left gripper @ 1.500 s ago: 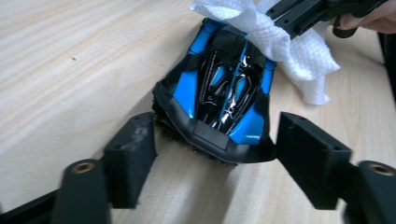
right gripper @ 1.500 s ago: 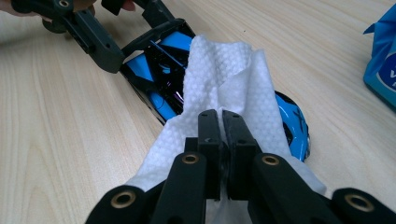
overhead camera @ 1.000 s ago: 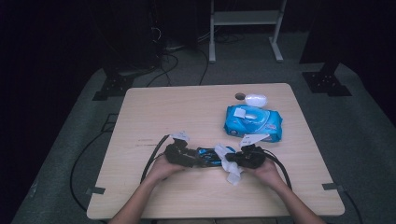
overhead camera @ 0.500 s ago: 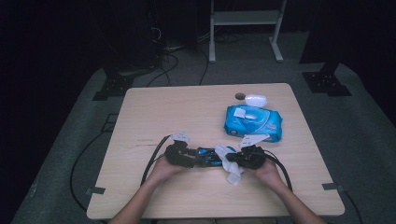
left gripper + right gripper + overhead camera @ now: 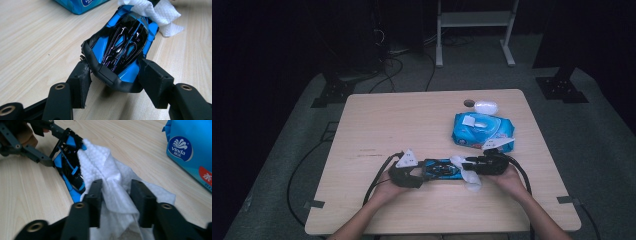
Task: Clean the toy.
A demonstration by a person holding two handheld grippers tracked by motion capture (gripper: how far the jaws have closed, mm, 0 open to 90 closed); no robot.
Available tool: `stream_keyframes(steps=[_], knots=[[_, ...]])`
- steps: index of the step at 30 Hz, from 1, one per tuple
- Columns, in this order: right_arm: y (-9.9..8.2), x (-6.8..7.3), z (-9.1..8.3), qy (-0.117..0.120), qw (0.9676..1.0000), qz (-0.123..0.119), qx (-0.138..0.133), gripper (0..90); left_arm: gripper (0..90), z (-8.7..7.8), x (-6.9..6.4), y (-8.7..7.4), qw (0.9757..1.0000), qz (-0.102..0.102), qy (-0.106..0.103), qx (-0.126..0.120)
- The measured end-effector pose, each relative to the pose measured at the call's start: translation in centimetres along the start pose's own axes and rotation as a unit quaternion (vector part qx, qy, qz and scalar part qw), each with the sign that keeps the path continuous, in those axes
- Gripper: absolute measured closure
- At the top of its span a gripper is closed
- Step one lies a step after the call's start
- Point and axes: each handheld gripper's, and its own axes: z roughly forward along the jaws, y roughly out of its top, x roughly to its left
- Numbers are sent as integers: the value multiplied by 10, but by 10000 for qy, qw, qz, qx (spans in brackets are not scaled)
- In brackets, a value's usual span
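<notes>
The right gripper point(image 5: 115, 202) has just been opening, its jaws now standing loose around the white wipe point(image 5: 110, 177) draped over the toy car point(image 5: 122, 47), just below the blue wipes pack point(image 5: 479, 129) on the surface point(image 5: 377, 125). The left gripper point(image 5: 113, 75) is clamping the car's end, closing further. Likely regripping before more wiping.

One blue-and-black toy car point(image 5: 123, 47); one crumpled white paper wipe point(image 5: 112, 185); one blue plastic pack of wet wipes point(image 5: 481, 129); one small white oval object point(image 5: 485, 106); two black tongs, left point(image 5: 113, 80) and right point(image 5: 116, 202); one light wooden tabletop point(image 5: 412, 120).
</notes>
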Motion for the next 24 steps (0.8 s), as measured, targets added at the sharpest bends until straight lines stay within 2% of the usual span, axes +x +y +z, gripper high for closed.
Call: stream_keyframes(steps=[1, 5, 10, 13, 16, 18, 20, 22, 24], knots=[[0, -2, 1, 33, 10000, 69, 7, 558, 425, 0, -1, 0, 9999, 90, 50, 6], [3, -11, 6, 418, 9986, 300, 107, 479, 425, -1, -8, -2, 9991, 350, 214, -56], [7, -13, 19, 868, 9954, 297, 270, 434, 425, -2, -11, -5, 9981, 510, 314, -146], [6, -13, 20, 985, 9945, 299, 214, 459, 425, -3, -12, -6, 9976, 584, 346, -154], [5, -11, 18, 961, 9951, 125, 177, 486, 431, -4, -13, -6, 9970, 667, 385, -111], [3, -7, 15, 902, 9957, -80, 173, 505, 433, -6, -11, -6, 9980, 550, 270, -163], [1, -1, 12, 806, 9962, -329, 93, 517, 423, -8, -5, -6, 9993, 248, 69, -254], [0, 5, 9, 706, 9957, -601, 63, 530, 369, -5, 3, -4, 9997, -43, -146, -190], [1, 12, 8, 626, 9937, -929, 46, 539, 313, 0, 9, -4, 9996, -192, -181, -96]])
